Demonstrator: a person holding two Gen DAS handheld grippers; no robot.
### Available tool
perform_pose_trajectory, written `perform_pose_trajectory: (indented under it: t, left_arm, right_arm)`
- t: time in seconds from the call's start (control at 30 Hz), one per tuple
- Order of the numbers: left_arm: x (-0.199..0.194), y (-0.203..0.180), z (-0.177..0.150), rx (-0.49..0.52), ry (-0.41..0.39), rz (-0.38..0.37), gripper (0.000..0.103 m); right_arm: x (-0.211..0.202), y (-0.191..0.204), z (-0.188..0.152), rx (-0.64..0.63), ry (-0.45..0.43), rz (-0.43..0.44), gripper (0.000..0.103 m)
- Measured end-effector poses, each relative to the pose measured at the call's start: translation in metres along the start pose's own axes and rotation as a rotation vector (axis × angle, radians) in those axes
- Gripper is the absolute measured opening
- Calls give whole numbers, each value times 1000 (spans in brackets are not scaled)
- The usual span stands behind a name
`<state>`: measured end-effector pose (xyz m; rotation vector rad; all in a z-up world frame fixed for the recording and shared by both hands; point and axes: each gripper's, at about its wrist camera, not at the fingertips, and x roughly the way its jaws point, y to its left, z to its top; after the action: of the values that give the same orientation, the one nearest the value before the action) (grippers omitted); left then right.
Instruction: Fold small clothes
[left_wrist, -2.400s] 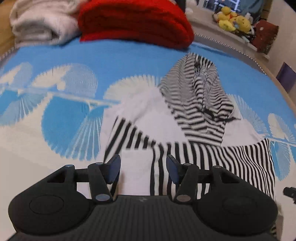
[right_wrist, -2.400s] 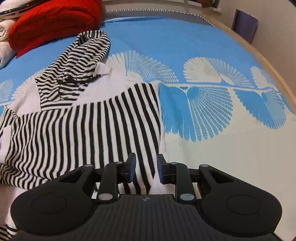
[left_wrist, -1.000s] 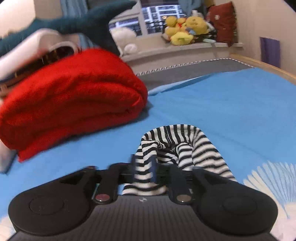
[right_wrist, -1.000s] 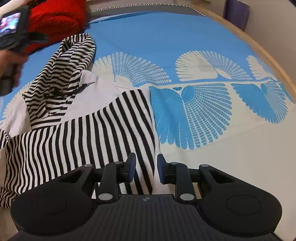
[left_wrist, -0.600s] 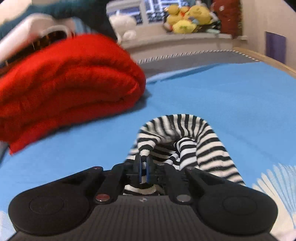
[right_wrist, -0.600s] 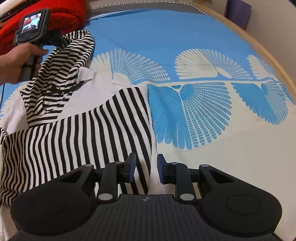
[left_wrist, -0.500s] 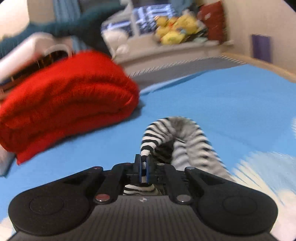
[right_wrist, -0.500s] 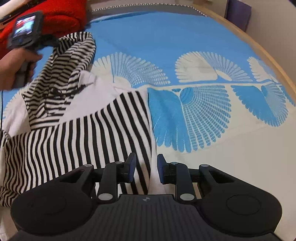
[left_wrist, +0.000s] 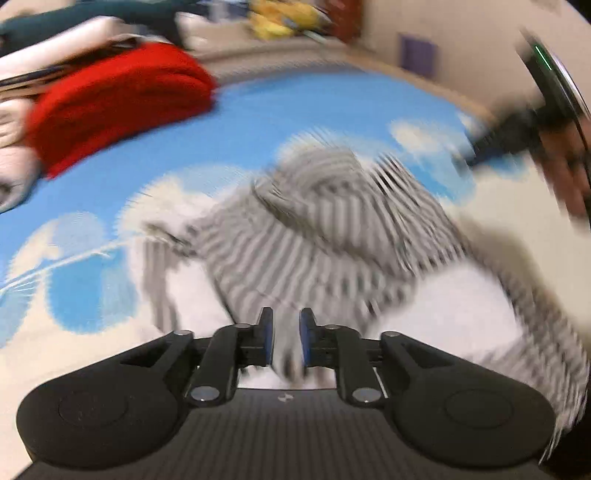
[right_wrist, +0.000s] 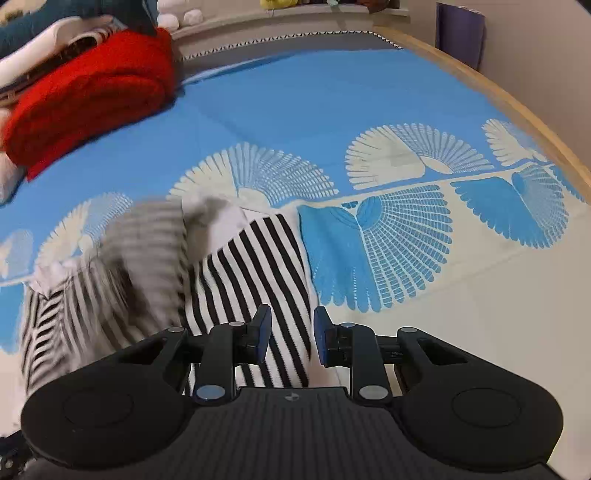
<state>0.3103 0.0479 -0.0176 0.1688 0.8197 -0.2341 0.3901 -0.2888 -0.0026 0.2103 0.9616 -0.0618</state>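
A black-and-white striped hoodie (left_wrist: 332, 229) lies on the blue patterned bedspread (right_wrist: 295, 103), heavily blurred in the left wrist view. Its hood (right_wrist: 147, 251) is doubled back over the body. My left gripper (left_wrist: 286, 339) hovers over the near part of the garment; its jaws are opening, and a blurred strip of fabric still sits in the gap, apart from the left pad. My right gripper (right_wrist: 291, 332) stands open just above the hoodie's (right_wrist: 251, 273) right edge, with nothing pinched between its fingers.
A folded red blanket (right_wrist: 92, 92) and pale bedding lie at the far left. The bed's wooden edge (right_wrist: 517, 110) runs along the right. A purple object (right_wrist: 460, 29) leans on the wall. A hand holding the other gripper (left_wrist: 517, 129) shows upper right in the left wrist view.
The left gripper shut on the hood's tip, swept it back over the hoodie's body, and its jaws have parted. The right gripper lifted slightly over the same edge.
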Motion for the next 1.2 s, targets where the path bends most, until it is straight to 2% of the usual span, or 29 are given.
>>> perform_pose_trajectory:
  t: [0.07,0.13,0.27,0.3,0.33,0.37,0.43,0.5,0.53,0.57,0.6,0.63,0.67,0.7,0.77,0.83,0.87,0.9,0.97,1.0,1.03,1.07,1.1,1.13,1.17,1.2]
  left_arm:
    - [6,18,20,-151,-17,8,27]
    - [28,36,32,-307,20,-3,27]
    - [81,57,28,-567,188,-3,27]
    - [90,61,26,-620,228,-12,30]
    - [92,63,21,-651,254,-22,35]
    - [101,62,18,-665,286,-30,45]
    - [115,57,16,-640,336,-16,45]
    - [122,52,10,-614,352,-1,43]
    - [124,52,9,-607,347,0,38]
    - [127,55,10,-601,339,0,21]
    - [128,58,12,-600,338,3,8]
    - [129,62,12,-605,332,3,4]
    - [129,66,14,-611,320,-8,1]
    - [129,69,17,-612,302,-18,1]
    - [120,73,26,-613,229,-32,1]
    - [105,80,35,-622,117,-51,1]
    - [94,83,38,-646,40,-76,1]
    - [79,89,41,-676,-81,-120,1]
    - [50,92,48,-649,-278,-156,1]
    - [38,92,50,-615,-340,-158,1]
    - [34,93,50,-600,-350,-171,1]
    - [37,97,49,-602,-306,-174,1]
    - [45,100,46,-608,-229,-158,1]
    - [55,104,40,-622,-137,-138,2]
    - [71,109,30,-652,8,-122,2]
    - [86,113,20,-672,161,-101,2]
  right_arm:
    - [-1,1,-1,27,2,38,26]
    - [2,5,-3,50,9,74,26]
    - [15,18,-8,101,47,155,20]
    - [17,21,-9,110,56,174,21]
    - [22,26,-11,114,70,195,21]
    - [27,32,-13,113,89,207,21]
    - [40,43,-18,101,134,221,27]
    - [52,57,-23,78,172,224,38]
    - [57,63,-24,69,182,216,38]
    - [60,68,-26,58,187,209,38]
    - [64,74,-27,40,191,206,37]
    - [65,80,-27,18,191,203,33]
    - [66,82,-27,2,187,198,13]
    - [64,85,-25,-3,175,194,6]
    - [52,83,-20,24,123,222,6]
    - [30,80,-11,44,24,284,6]
    - [14,77,-7,53,-47,321,6]
    - [0,72,-3,63,-113,357,6]
    - [-32,64,1,56,-261,444,6]
    - [-51,61,1,29,-342,506,6]
    - [-66,58,0,-11,-400,564,6]
    - [-81,56,-2,-77,-440,631,6]
    - [-89,56,-5,-146,-429,699,6]
    - [-92,56,-8,-216,-378,761,6]
    - [-90,59,-12,-289,-290,787,6]
    - [-81,64,-18,-375,-158,773,6]
